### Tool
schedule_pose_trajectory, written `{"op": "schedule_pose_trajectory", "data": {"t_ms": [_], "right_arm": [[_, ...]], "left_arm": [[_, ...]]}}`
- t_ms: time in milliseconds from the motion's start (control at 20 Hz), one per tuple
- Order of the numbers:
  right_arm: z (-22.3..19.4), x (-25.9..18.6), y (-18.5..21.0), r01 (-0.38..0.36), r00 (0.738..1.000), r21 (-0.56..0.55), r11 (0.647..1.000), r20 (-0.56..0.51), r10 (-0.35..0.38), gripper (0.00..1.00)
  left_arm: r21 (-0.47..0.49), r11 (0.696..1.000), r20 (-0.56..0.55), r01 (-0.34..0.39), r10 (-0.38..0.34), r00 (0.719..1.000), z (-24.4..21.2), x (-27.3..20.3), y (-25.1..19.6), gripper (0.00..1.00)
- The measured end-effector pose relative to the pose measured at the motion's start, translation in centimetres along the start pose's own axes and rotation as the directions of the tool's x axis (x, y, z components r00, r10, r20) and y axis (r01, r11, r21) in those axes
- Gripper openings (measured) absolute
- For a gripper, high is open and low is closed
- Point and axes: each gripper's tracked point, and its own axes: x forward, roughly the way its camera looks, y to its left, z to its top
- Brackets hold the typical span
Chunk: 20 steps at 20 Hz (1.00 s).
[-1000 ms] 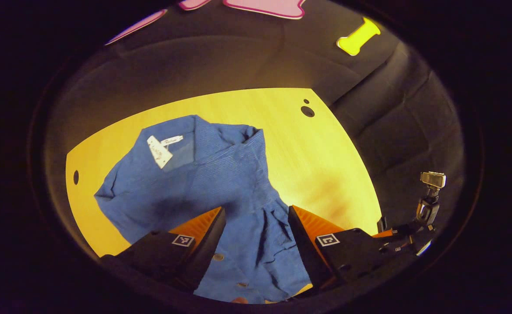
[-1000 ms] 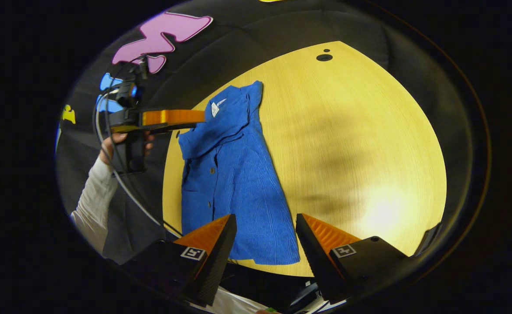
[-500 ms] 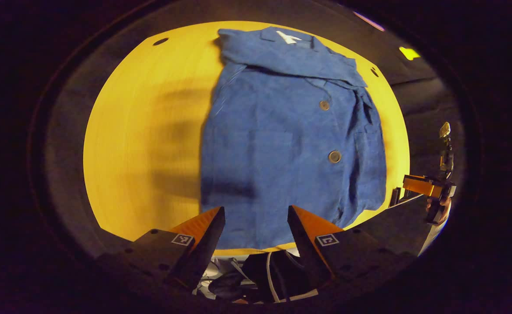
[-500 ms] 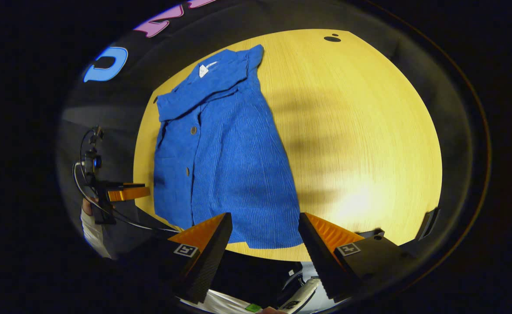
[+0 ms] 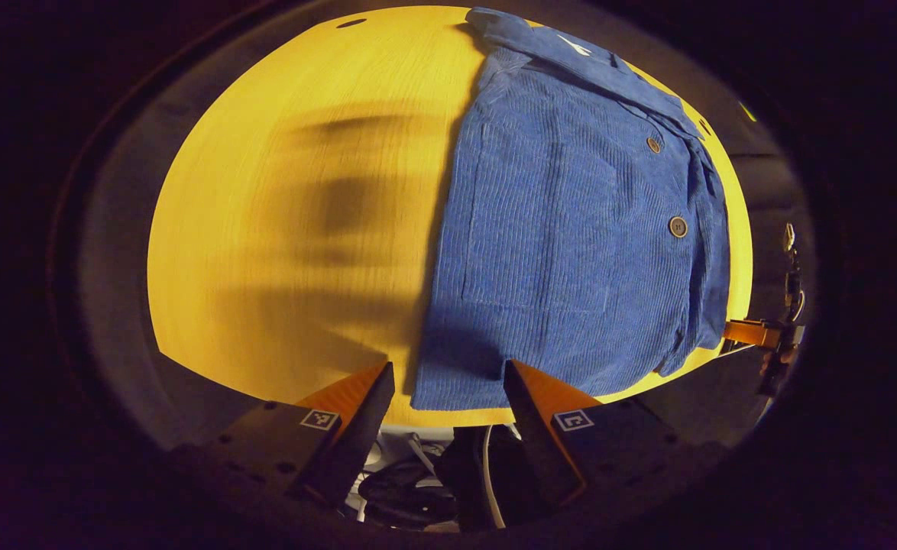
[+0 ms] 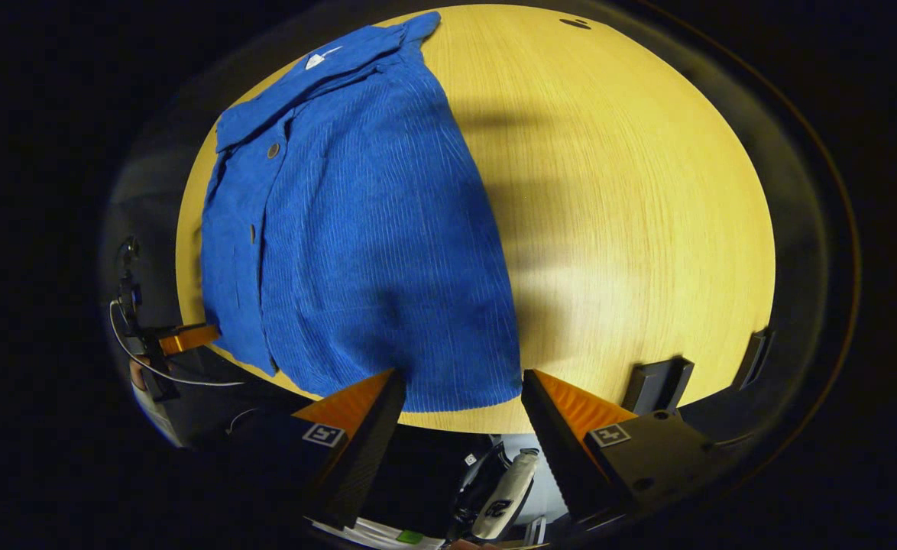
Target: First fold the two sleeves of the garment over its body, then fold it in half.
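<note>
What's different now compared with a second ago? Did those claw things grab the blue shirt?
Neither grabbed it. The left gripper pulled back from over the shirt to its near hem, by the table edge. The right gripper closed in on the hem from its side. Both stayed open and empty; the shirt stayed flat, sleeves folded in.

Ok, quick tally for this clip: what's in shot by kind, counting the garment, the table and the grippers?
Blue garment: 1
Wooden table: 1
Grippers, both open: 2 (left gripper, right gripper)
Total: 4
</note>
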Motion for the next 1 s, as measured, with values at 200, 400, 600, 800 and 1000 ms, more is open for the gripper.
{"op": "schedule_pose_trajectory", "data": {"t_ms": [200,400,600,800,1000], "right_arm": [[0.3,0.9,-1.1,0.048,0.999,-0.019,0.999,0.014,-0.048,0.99],[0.6,1.9,-1.8,0.095,0.996,-0.045,0.995,0.008,-0.094,0.99],[0.4,2.3,-1.6,0.131,0.991,-0.073,0.989,0.005,-0.131,0.99],[0.3,2.5,-0.3,0.113,0.994,-0.098,0.989,0.000,-0.113,0.77],[0.2,2.8,1.3,0.045,0.999,-0.081,0.996,-0.009,-0.046,0.11]], "left_arm": [[0.028,0.999,-0.016,-0.038,0.039,0.999,0.0,0.9,0.2,0.84],[0.089,0.993,-0.028,-0.082,0.085,0.996,-0.2,1.2,-0.3,0.85],[0.125,0.986,-0.017,-0.108,0.111,0.994,-0.2,1.4,-0.4,0.84],[0.094,0.991,-0.008,-0.098,0.099,0.995,-0.4,1.6,-0.5,0.84],[0.060,0.998,-0.041,-0.005,0.007,0.999,-0.4,1.5,-2.3,0.05]]}}
